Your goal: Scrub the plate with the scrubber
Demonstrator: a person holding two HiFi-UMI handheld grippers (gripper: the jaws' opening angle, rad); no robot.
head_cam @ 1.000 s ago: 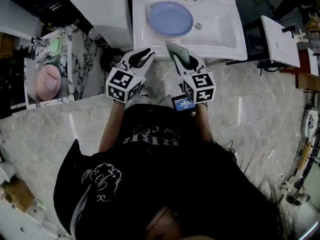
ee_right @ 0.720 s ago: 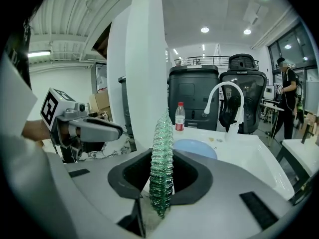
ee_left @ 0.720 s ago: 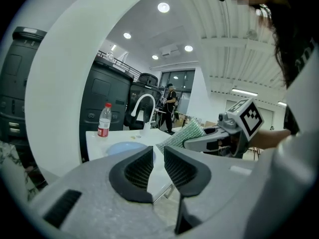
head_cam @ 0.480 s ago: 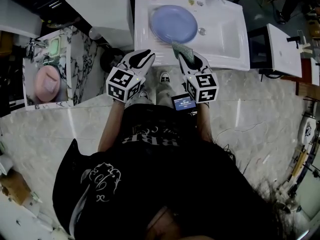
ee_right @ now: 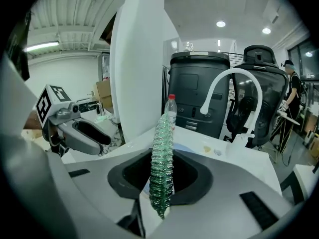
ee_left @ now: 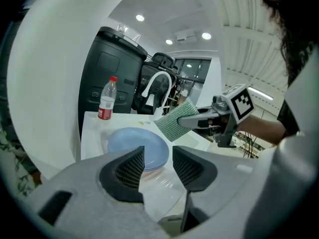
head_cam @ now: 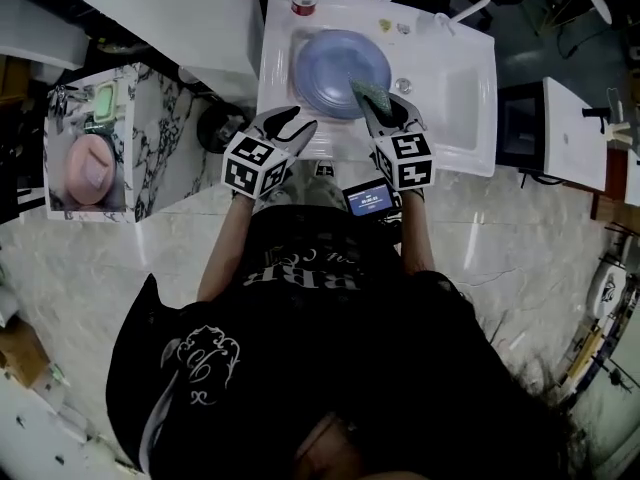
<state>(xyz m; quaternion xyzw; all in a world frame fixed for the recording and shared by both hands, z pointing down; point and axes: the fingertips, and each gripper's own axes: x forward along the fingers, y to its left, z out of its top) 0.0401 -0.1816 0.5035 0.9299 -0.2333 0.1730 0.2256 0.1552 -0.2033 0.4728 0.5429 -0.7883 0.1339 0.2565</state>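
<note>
As we list from left to right: left claw [head_cam: 292, 122], black-padded, jaws opening with nothing between them, poised at the near edge of the white ceramic sink [head_cam: 470, 78]. Round pale-blue plate [head_cam: 330, 63], lying flat in the sink bowl, directly ahead of that claw. Green mesh scrubber [head_cam: 371, 96], clamped edge-on in the right claw [head_cam: 388, 116], long axis pointing forward over the plate's near right rim; contact we cannot confirm. We judge the right claw nearer the plate, so the scrubbing stroke should run forward and leftward.
</note>
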